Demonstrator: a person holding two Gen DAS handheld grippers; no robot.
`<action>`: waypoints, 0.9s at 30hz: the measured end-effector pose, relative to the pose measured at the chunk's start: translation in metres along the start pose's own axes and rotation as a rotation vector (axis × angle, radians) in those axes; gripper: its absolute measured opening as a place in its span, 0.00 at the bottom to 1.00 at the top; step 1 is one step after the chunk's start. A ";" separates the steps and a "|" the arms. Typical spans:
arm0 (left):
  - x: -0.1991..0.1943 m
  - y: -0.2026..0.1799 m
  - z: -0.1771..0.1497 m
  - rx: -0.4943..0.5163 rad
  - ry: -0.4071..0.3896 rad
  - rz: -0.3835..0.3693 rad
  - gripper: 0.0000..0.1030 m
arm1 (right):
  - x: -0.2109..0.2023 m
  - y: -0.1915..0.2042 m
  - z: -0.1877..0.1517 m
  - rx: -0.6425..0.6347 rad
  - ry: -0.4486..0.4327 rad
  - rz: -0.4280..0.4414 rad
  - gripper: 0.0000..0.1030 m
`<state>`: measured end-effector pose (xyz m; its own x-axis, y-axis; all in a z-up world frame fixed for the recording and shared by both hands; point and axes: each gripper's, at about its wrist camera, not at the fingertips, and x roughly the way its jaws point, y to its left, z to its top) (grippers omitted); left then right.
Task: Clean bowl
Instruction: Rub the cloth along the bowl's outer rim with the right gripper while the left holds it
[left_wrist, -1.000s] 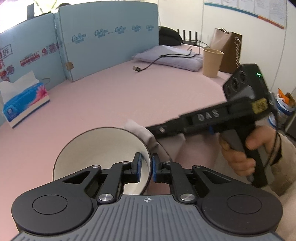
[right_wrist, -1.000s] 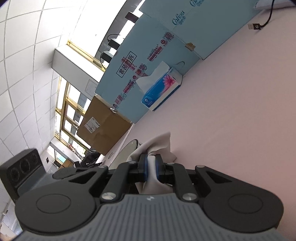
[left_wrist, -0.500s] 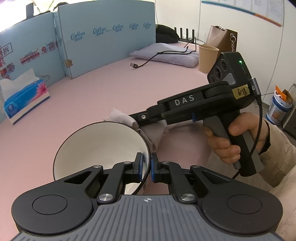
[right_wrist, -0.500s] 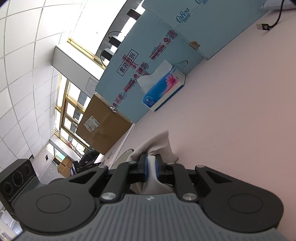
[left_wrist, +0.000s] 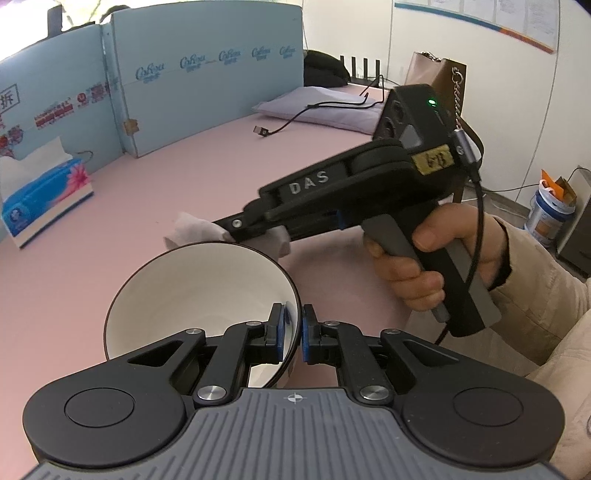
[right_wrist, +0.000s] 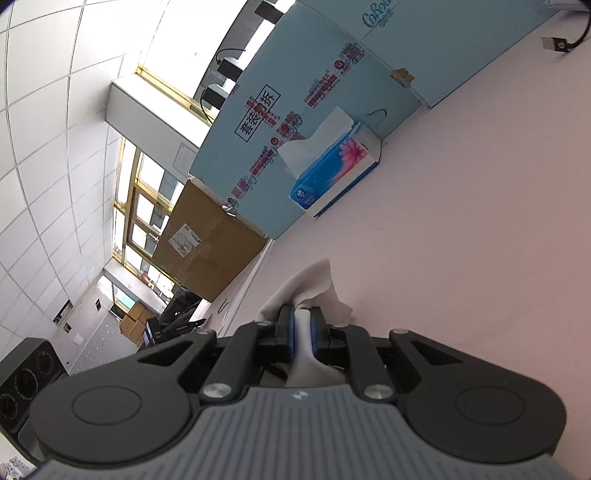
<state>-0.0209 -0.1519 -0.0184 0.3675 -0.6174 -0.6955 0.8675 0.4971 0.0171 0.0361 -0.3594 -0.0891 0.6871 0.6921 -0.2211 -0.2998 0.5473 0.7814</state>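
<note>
The left claw (left_wrist: 292, 334) pinched the white, dark-rimmed ceramic bowl's (left_wrist: 207, 295) near rim, tilting it open. The right claw (right_wrist: 302, 332), clamped on a pale crumpled cloth (right_wrist: 314, 284), hovered at the far rim, seemingly ready to wipe.

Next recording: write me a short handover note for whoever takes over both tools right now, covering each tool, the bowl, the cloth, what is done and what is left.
Left tool: shut on the bowl at its near rim, holding it tilted above the pink table.
Right tool: shut on the cloth, at the bowl's far rim, outside the bowl.
Done: both things are gripped. The inside looks white and free of marks; whether it has been wiped cannot be told.
Left: probably wipe the inside, then set both down.
</note>
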 end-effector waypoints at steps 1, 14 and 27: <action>0.000 0.001 0.000 -0.001 -0.001 -0.004 0.12 | 0.003 -0.002 0.001 0.012 0.006 0.005 0.12; -0.001 0.001 -0.001 -0.009 0.003 -0.002 0.15 | 0.001 -0.006 0.004 0.033 0.041 0.030 0.12; 0.011 0.001 0.014 -0.030 0.010 0.066 0.26 | -0.052 -0.011 -0.013 0.025 -0.028 0.038 0.12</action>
<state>-0.0115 -0.1668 -0.0163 0.4198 -0.5764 -0.7011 0.8311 0.5546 0.0417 -0.0052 -0.3951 -0.0940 0.6942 0.6983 -0.1746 -0.3094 0.5084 0.8036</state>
